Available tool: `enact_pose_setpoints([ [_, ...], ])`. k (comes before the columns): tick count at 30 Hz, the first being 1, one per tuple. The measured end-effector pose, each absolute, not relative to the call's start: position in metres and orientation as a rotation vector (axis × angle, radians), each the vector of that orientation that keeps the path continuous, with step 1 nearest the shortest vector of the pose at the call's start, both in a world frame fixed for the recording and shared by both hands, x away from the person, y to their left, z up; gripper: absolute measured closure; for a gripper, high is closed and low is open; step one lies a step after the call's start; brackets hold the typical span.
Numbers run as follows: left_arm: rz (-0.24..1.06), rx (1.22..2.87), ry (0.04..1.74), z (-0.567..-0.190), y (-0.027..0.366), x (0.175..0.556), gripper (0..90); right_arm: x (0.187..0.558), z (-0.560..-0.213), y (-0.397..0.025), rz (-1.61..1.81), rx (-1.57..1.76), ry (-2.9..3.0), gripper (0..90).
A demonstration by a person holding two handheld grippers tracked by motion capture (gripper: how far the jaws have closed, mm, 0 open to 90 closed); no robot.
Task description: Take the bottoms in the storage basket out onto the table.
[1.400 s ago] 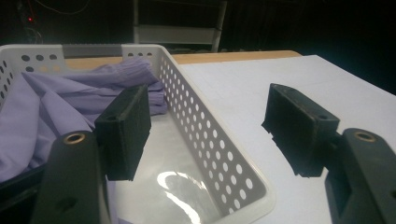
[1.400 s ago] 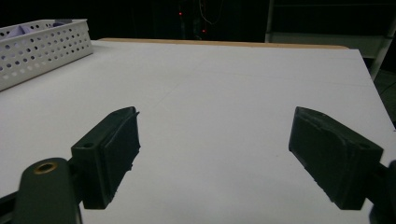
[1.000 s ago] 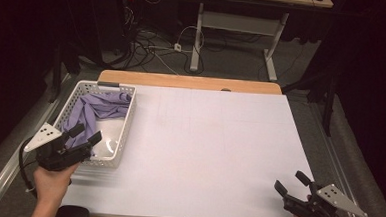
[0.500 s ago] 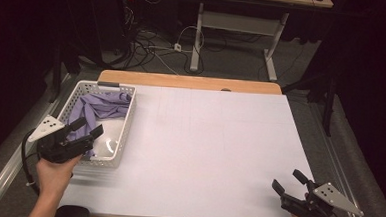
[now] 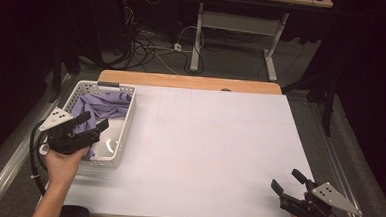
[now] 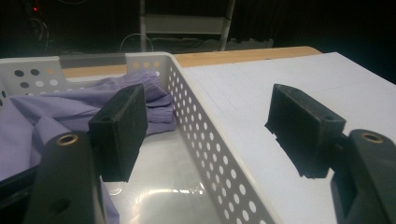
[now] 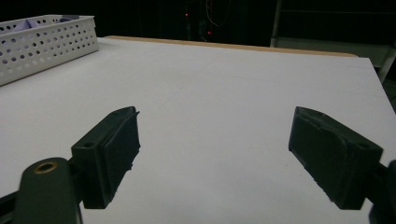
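Note:
A white perforated basket [image 5: 125, 127] stands at the table's left edge with a crumpled purple cloth [image 5: 101, 106] in its far half. My left gripper [image 5: 92, 122] hovers open over the basket's near end. In the left gripper view its jaws straddle the basket's right wall [image 6: 205, 140], one jaw above the basket floor, the other above the table, and the purple cloth [image 6: 70, 109] lies just ahead. My right gripper [image 5: 287, 182] is open low over the table's near right corner, nothing between its jaws; in the right gripper view the basket [image 7: 42, 44] is far off.
The white table top [image 5: 209, 139] has a wooden strip [image 5: 187, 81] along its far edge. Behind it are a desk frame [image 5: 235, 25] and floor cables [image 5: 149, 41]. A metal rail [image 5: 8, 149] runs along the left side.
My left gripper has moved a little left and toward the far side, over the basket's near end. The right gripper has barely shifted.

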State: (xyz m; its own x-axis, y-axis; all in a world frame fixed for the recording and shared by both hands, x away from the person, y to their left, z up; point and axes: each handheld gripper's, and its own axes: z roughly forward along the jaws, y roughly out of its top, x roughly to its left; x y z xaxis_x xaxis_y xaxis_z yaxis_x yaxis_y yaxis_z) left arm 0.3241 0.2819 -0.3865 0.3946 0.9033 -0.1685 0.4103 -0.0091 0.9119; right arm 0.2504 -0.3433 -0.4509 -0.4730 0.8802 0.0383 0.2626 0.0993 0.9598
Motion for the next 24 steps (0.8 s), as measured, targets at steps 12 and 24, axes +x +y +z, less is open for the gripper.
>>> enact_pose_setpoints([
  [12,0.575,1.634,1.200,-0.388,0.276,0.338,26.7,0.250,-0.451,-0.343,1.393,1.114,1.817,17.1],
  [24,0.562,1.746,1.246,-0.378,0.267,0.366,25.8,0.250,-0.451,-0.343,1.396,1.116,1.820,17.0],
])
